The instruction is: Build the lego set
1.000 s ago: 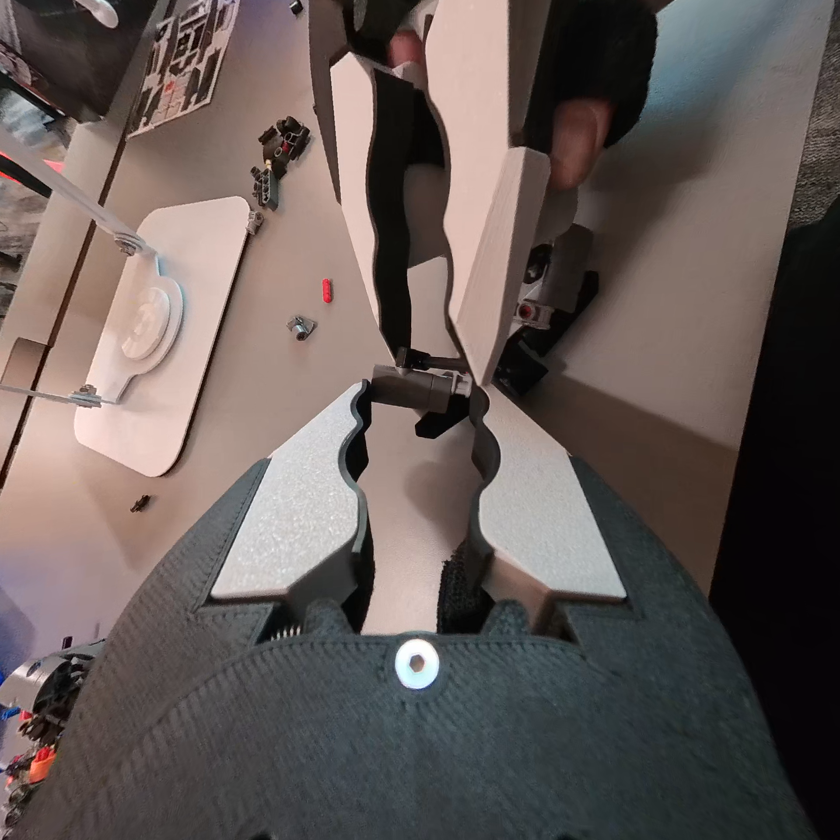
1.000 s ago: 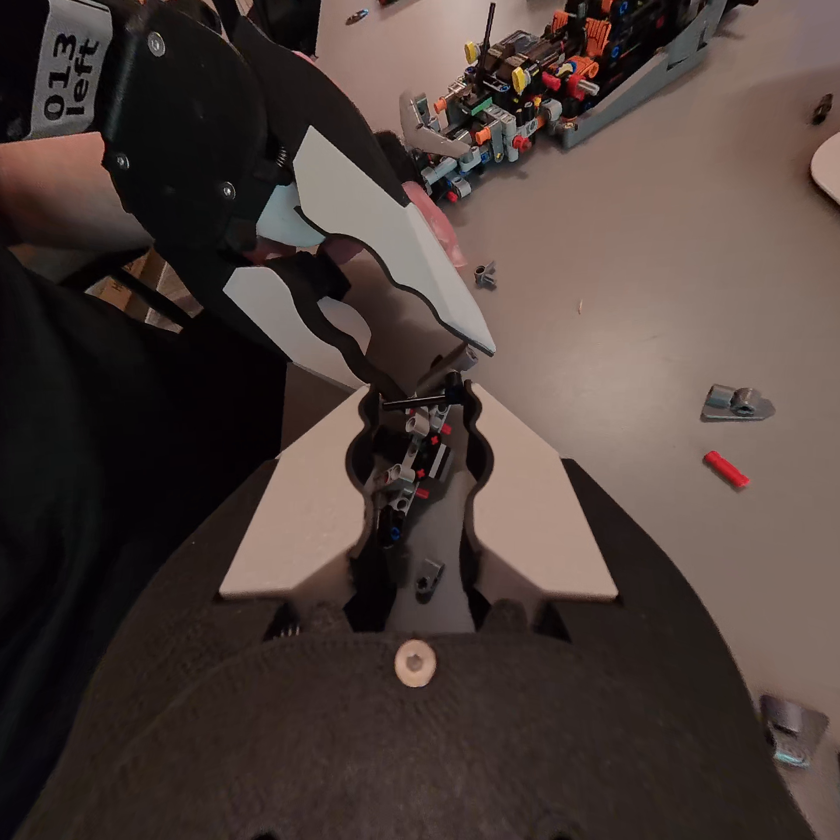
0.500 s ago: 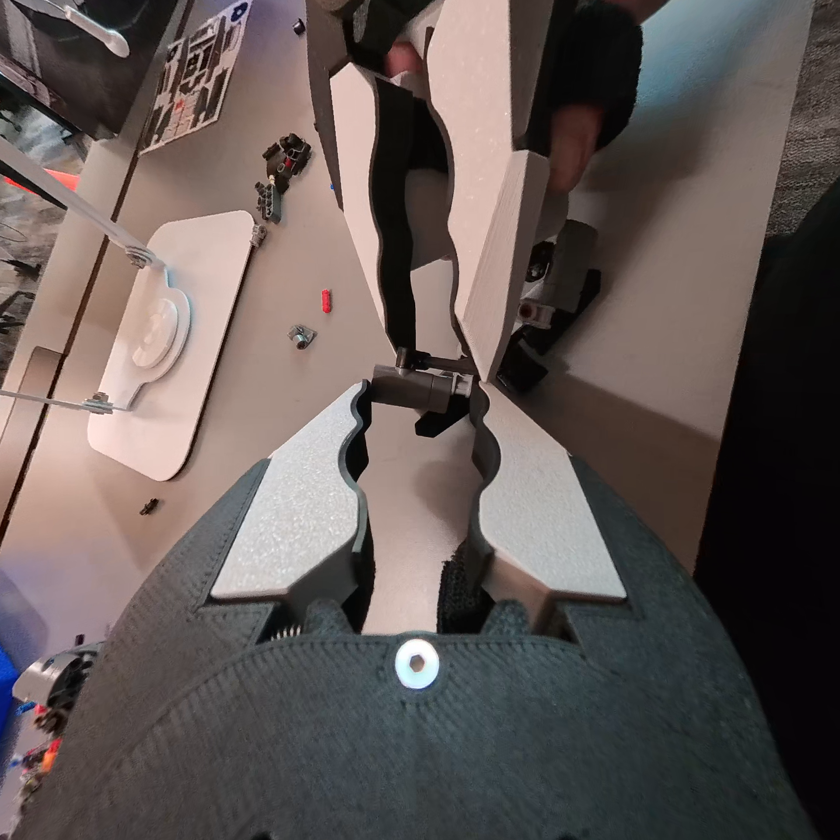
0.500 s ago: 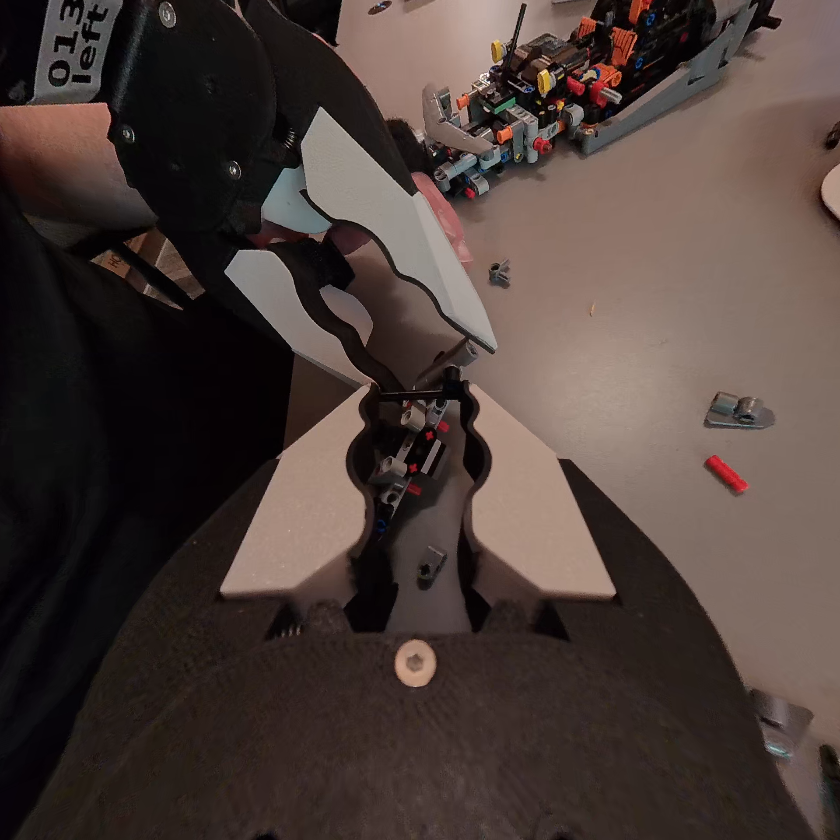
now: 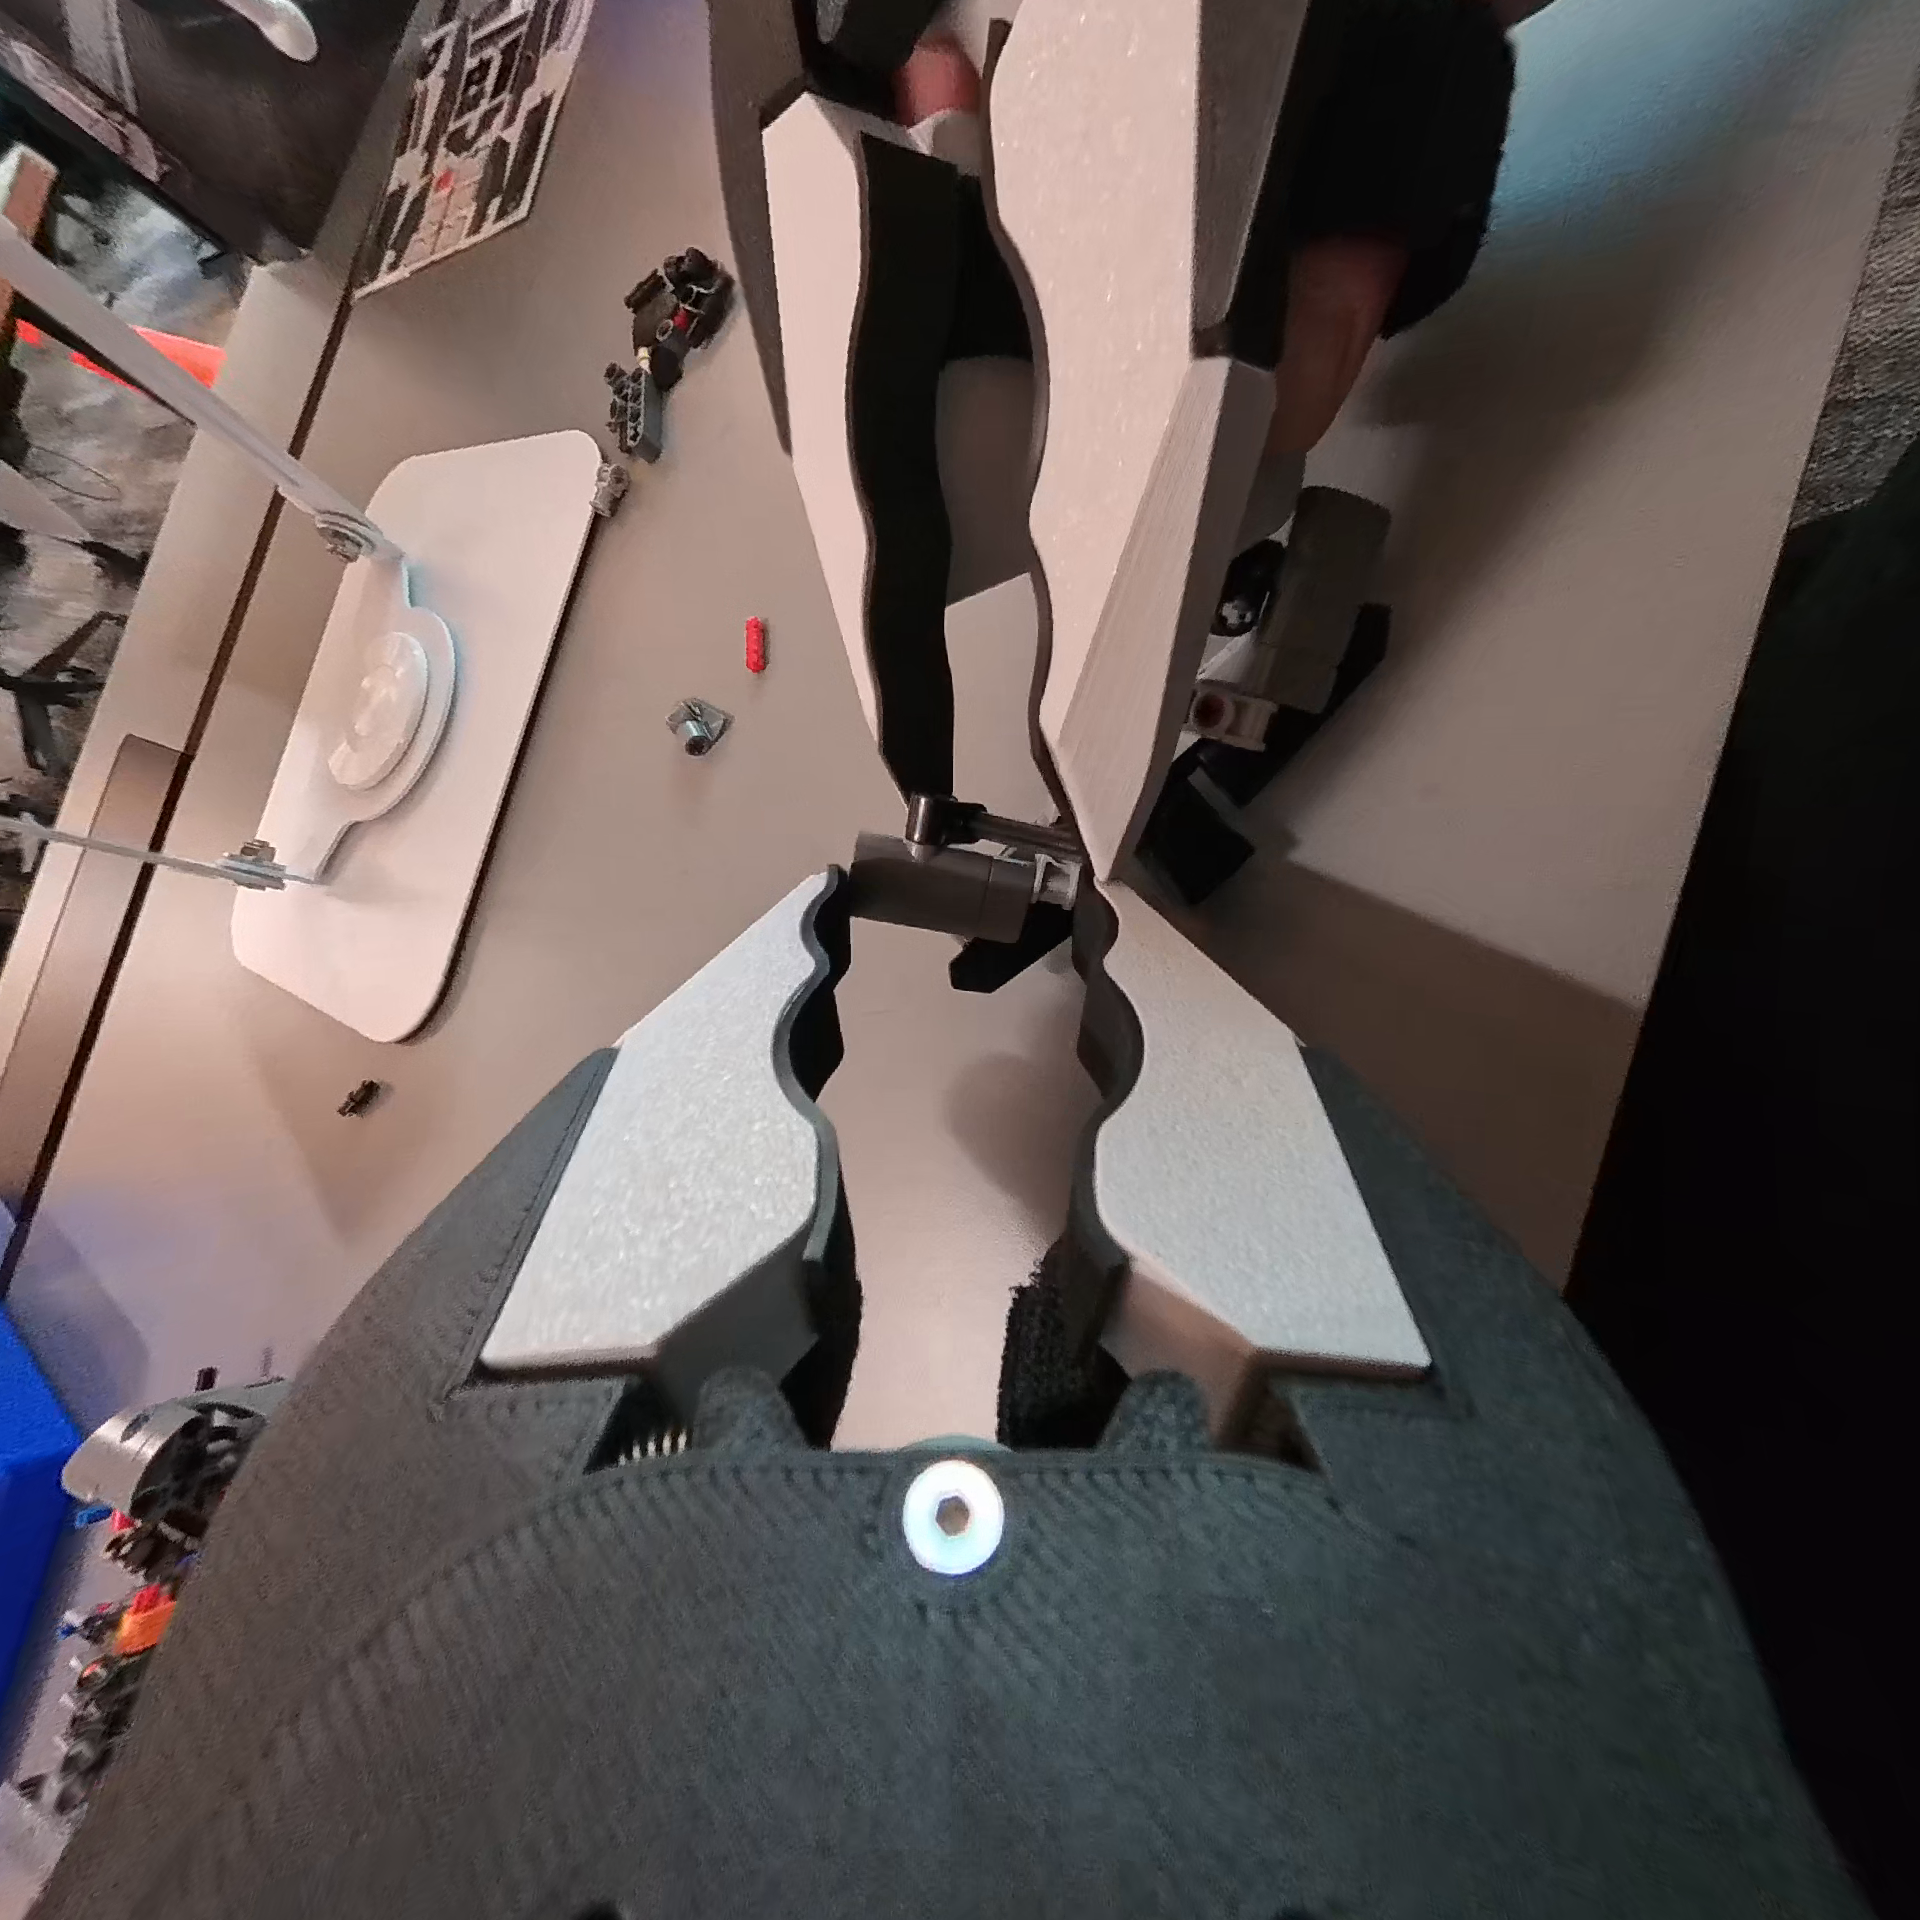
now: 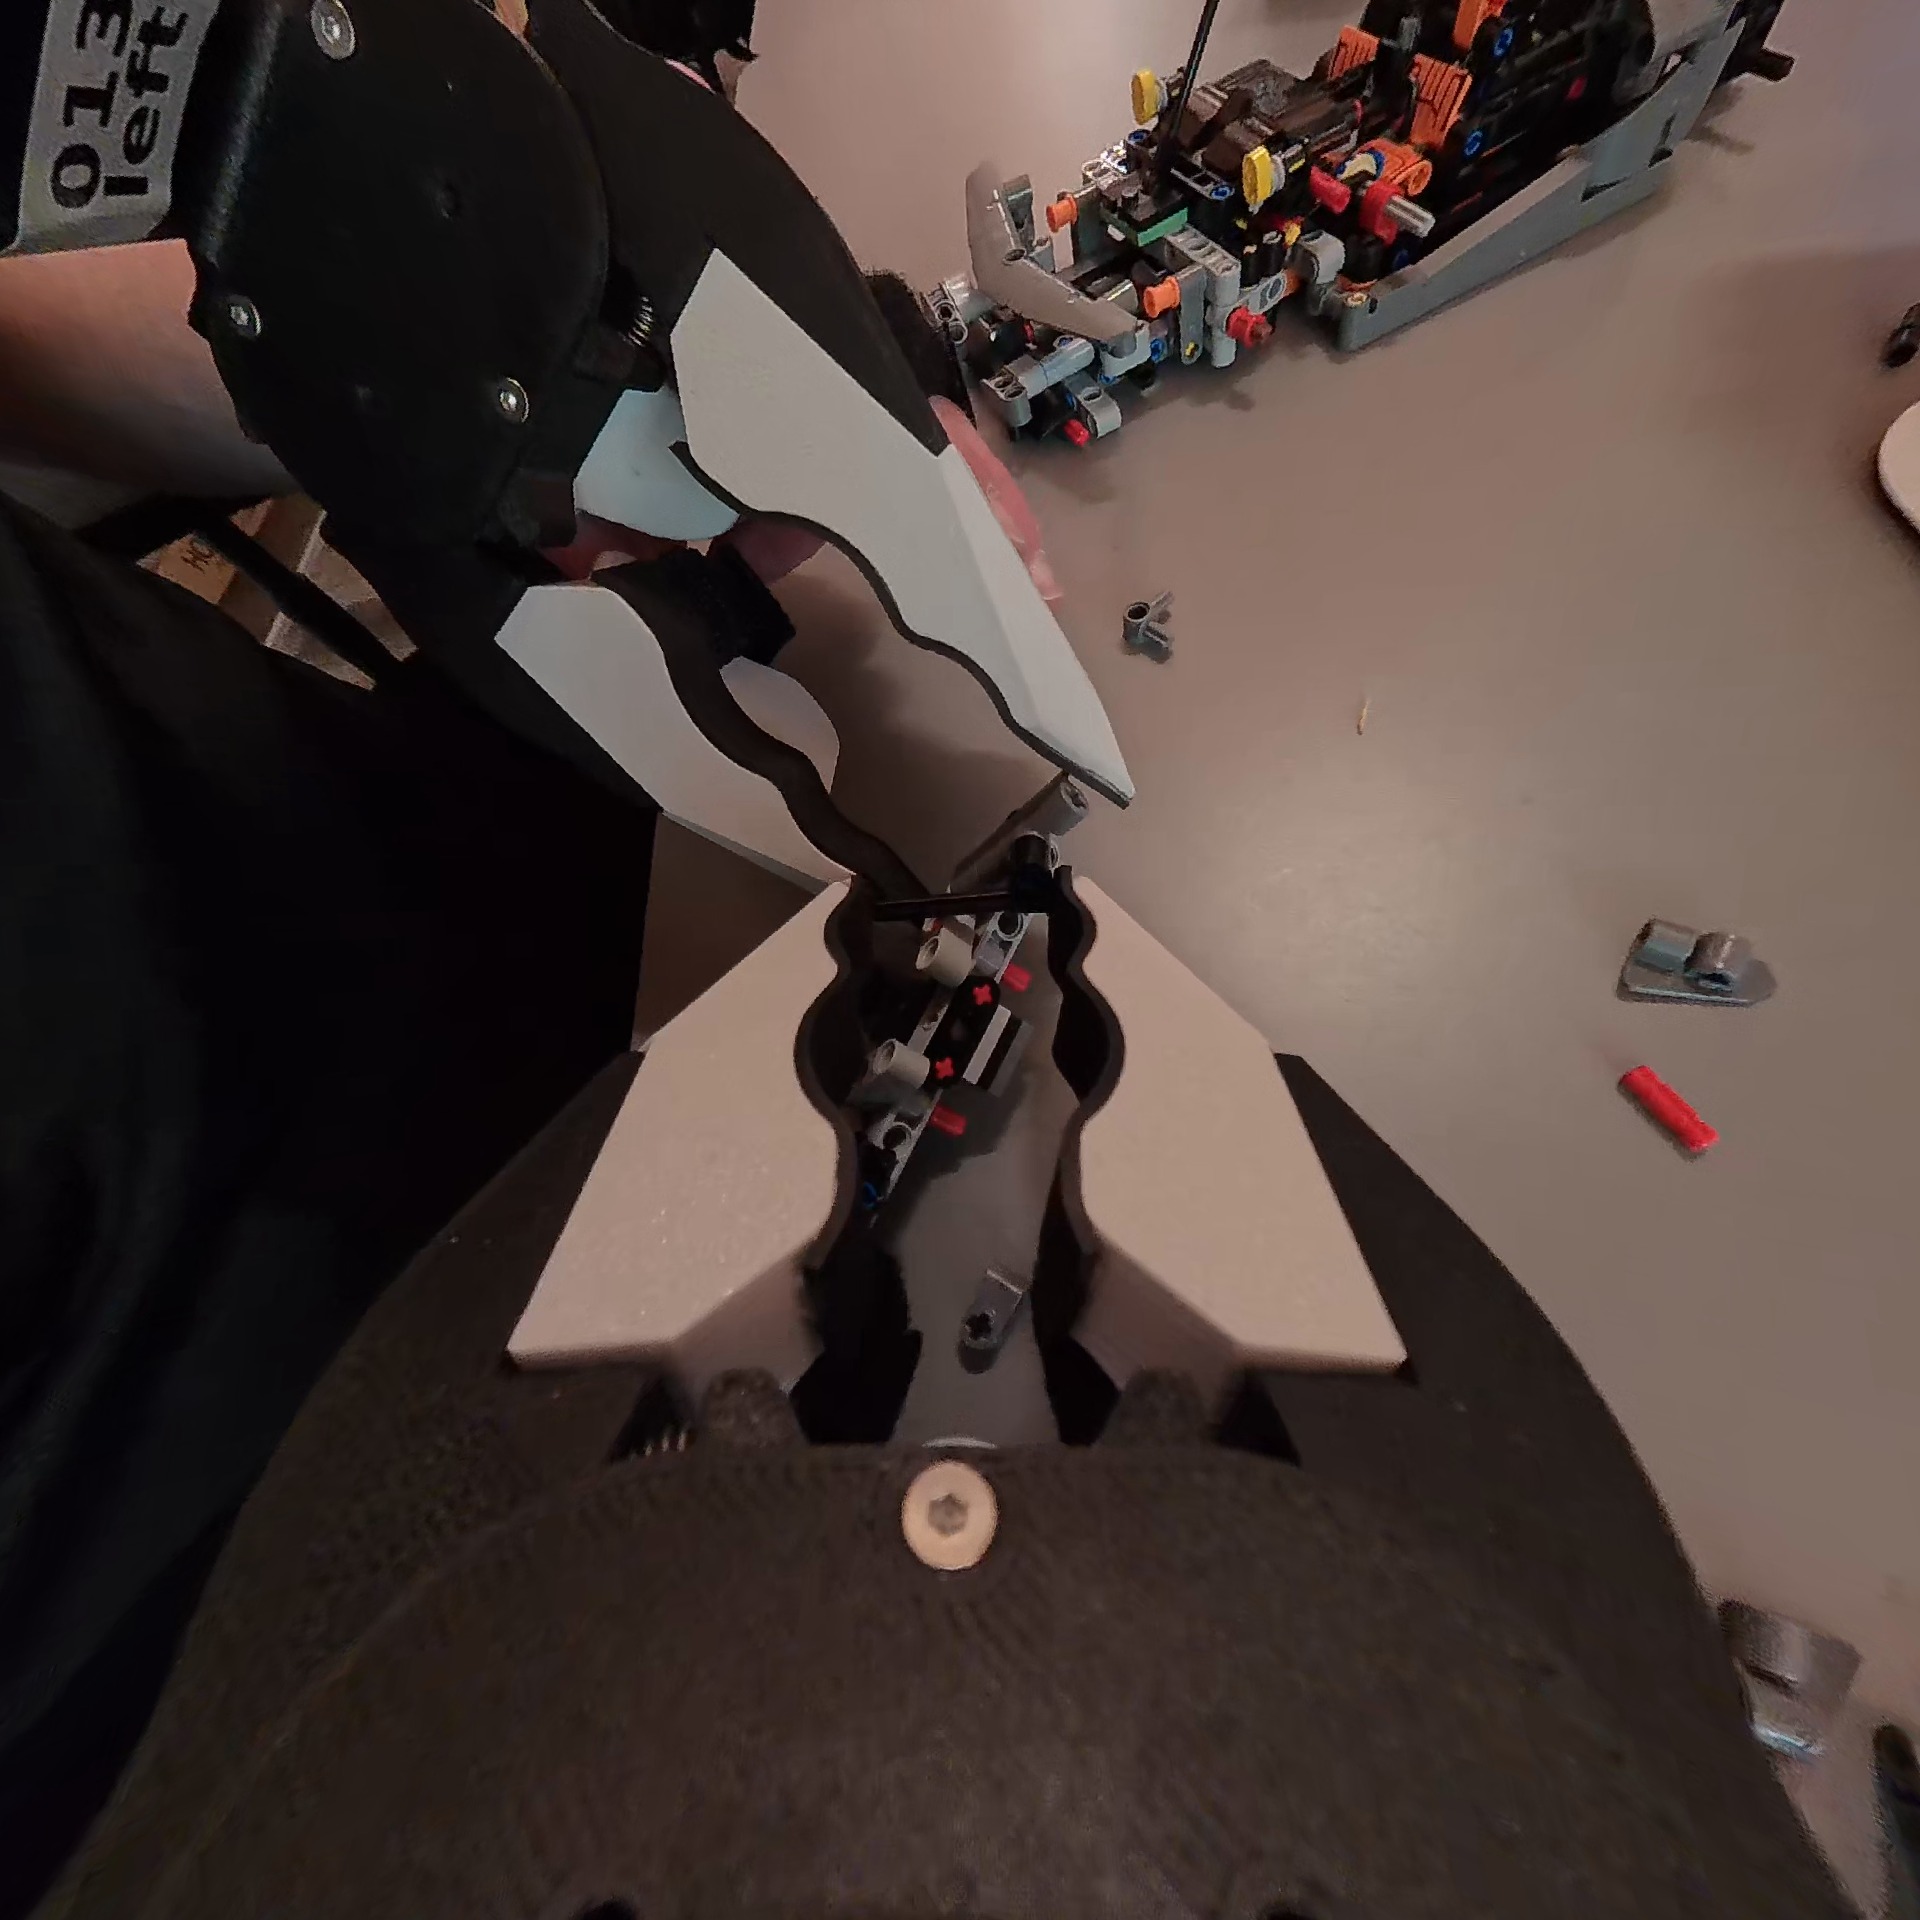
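Two hand-held grippers are shown meeting tip to tip above a grey table (image 6: 1455, 644), each pinching a small lego part. In the left wrist view, the left gripper (image 5: 961, 909) is seen closed on a dark grey cylindrical piece (image 5: 940, 883), which is held crosswise between its fingertips. The right gripper (image 5: 987, 821) is seen coming in from above, its fingers drawn together on a thin black axle (image 5: 966, 821) that lies right against the grey piece (whether the two parts are already joined cannot be told).

In the right wrist view, the same axle (image 6: 956, 902) is seen spanning the tips of the right gripper (image 6: 961, 899), with the left gripper (image 6: 987, 831) angled down from the upper left. Below the fingers, a small black-and-grey sub-assembly (image 6: 951, 1039) with red pins is seen lying on the table near its edge, and a loose grey connector (image 6: 992, 1314) lies just beside it.

Farther back, the large partly built model (image 6: 1299, 208), bright with orange, yellow and red parts, is seen resting on the table. A red pin (image 6: 1665, 1109), a flat grey piece (image 6: 1694, 961) and a small grey connector (image 6: 1148, 627) are scattered between. In the left wrist view, a white board (image 5: 416, 727) and a printed sheet (image 5: 468, 135) are seen to the left, with more dark loose parts (image 5: 670, 312) nearby.
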### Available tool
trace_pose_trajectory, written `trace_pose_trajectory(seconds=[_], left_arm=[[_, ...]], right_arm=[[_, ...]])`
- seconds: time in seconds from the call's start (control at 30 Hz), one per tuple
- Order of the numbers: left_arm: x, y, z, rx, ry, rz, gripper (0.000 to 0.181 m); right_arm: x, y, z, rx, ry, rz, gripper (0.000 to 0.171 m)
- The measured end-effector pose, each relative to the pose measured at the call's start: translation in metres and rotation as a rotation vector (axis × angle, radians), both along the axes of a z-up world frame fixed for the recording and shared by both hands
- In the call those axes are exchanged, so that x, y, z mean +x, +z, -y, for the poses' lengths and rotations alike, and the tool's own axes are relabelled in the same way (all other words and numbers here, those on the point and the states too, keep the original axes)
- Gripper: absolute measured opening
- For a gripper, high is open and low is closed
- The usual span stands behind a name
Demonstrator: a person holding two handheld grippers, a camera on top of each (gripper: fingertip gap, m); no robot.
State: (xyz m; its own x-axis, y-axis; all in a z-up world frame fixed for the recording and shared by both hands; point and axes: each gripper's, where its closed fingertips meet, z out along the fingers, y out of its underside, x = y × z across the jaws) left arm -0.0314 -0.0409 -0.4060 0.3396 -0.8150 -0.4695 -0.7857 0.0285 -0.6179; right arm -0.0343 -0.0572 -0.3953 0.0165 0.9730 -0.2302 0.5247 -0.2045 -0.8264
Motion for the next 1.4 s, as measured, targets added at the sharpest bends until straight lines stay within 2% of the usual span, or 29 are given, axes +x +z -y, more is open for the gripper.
trace_pose_trajectory(seconds=[0.23,0.27,0.3,0.37,0.43,0.47,0.57,0.6,0.67,0.83,0.97,1.1,1.23,1.3,1.4], left_arm=[[0.0,-0.001,0.0,-0.005,0.005,0.006,0.041],[0.005,0.0,0.005,-0.025,-0.014,0.034,0.041],[0.005,0.002,0.003,-0.025,0.01,0.046,0.041],[0.002,0.0,-0.001,0.038,-0.018,-0.021,0.042],[0.003,0.004,-0.002,-0.001,0.0,0.033,0.042],[0.004,0.007,-0.003,-0.001,0.005,0.05,0.042],[0.002,0.01,-0.008,0.015,0.031,0.064,0.042],[0.001,0.008,-0.007,-0.004,0.04,0.072,0.042],[0.0,0.007,-0.007,0.004,0.054,0.071,0.042],[-0.011,-0.001,-0.005,-0.042,0.175,0.073,0.043],[-0.021,0.004,-0.003,-0.062,0.288,0.14,0.043],[-0.029,0.008,0.007,-0.129,0.313,0.252,0.046],[-0.041,0.009,0.013,-0.212,0.336,0.332,0.049],[-0.054,0.012,0.01,-0.188,0.352,0.335,0.045],[-0.059,0.008,0.009,-0.288,0.338,0.371,0.039]], right_arm=[[0.0,0.0,-0.001,-0.01,-0.003,0.011,0.031],[0.0,0.004,-0.009,0.006,-0.044,-0.018,0.004],[0.001,0.005,-0.01,-0.048,-0.048,-0.026,0.004],[0.0,0.002,-0.012,-0.008,-0.06,-0.009,0.005],[0.0,0.006,-0.016,-0.008,-0.058,-0.013,0.006],[0.002,0.008,-0.019,-0.021,-0.061,-0.015,0.008],[0.011,0.014,-0.021,-0.082,-0.065,-0.023,0.05],[0.012,0.012,-0.016,-0.115,-0.043,0.002,0.058],[0.013,0.004,-0.007,-0.101,-0.012,0.033,0.047],[0.013,0.005,-0.006,-0.038,-0.059,0.029,0.037],[0.009,0.007,-0.002,0.123,-0.07,0.083,0.026],[0.0,0.008,0.008,0.224,-0.088,0.131,0.019],[-0.011,0.007,0.015,0.225,-0.108,0.138,0.017],[-0.012,0.007,0.01,0.23,-0.141,0.153,0.017],[-0.015,0.015,0.008,0.171,-0.161,0.117,0.019]])
